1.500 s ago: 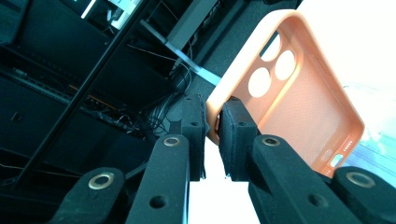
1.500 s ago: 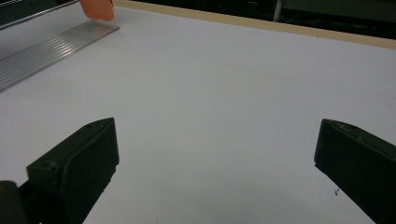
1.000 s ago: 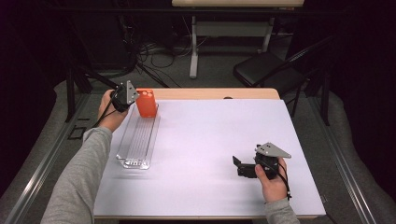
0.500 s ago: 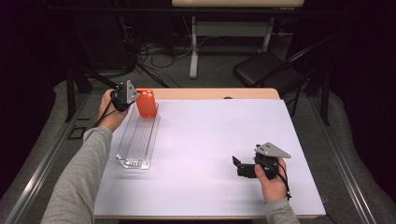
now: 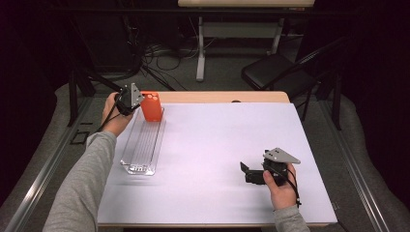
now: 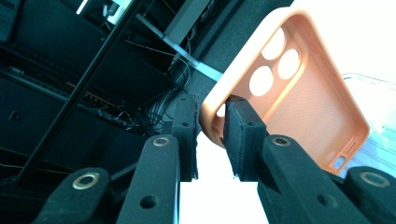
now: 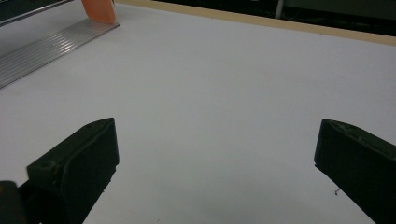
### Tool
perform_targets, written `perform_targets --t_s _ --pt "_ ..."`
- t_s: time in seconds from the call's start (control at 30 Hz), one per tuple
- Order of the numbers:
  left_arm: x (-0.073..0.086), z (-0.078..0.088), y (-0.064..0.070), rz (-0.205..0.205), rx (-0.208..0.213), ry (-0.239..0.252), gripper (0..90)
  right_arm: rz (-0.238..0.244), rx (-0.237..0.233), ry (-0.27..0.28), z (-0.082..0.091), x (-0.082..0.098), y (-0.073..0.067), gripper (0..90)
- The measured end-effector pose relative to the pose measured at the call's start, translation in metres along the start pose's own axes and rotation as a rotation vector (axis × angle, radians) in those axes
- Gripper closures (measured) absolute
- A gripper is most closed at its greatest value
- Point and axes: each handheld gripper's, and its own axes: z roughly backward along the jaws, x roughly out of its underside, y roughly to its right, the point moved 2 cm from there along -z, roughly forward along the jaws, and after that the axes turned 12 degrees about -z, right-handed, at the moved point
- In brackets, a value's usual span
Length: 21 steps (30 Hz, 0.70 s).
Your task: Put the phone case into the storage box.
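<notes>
An orange phone case stands upright at the far end of a clear ribbed tray on the table's left side. My left gripper reaches it from the left. In the left gripper view the case has its rim between the two jaws of that gripper. The jaws have just been opening; a thin gap shows at the left pad, so they no longer squeeze the rim. My right gripper hovers low over the white table near the front right. Its jaws stand wide open with nothing between them.
The white sheet covers most of the table, with a wooden strip at the far edge. A black chair and cables lie on the floor beyond. The tray and case lie far off in the right gripper view.
</notes>
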Motion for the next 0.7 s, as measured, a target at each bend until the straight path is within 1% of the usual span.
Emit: perform_targets --t_s 0.07,0.17,0.23,0.5,0.57,0.7 --pt "0.0002 -0.0006 0.0 0.003 -0.005 -0.001 73.0 -0.001 0.0 -0.008 0.0003 0.0003 0.0 0.0" --pt "0.0007 -0.0017 0.0 0.008 -0.005 -0.001 68.0 0.002 0.0 -0.008 -0.0004 0.0007 -0.0001 0.0" --pt "0.001 -0.0016 0.0001 0.007 -0.009 -0.006 66.1 0.0 0.0 -0.01 -0.0005 0.0008 -0.0003 0.0" --pt "0.0018 -0.0033 -0.0003 0.027 -0.016 0.003 50.6 0.005 -0.002 -0.008 -0.0008 0.0009 -0.0005 0.0" --pt "0.0024 -0.0037 -0.0004 0.034 -0.018 -0.001 48.1 0.005 -0.001 -0.008 -0.0009 0.0009 -0.0005 0.0" --pt "0.0033 -0.0033 -0.0018 0.035 -0.029 -0.006 46.8 0.008 -0.001 -0.008 -0.0011 0.0009 -0.0005 0.0"
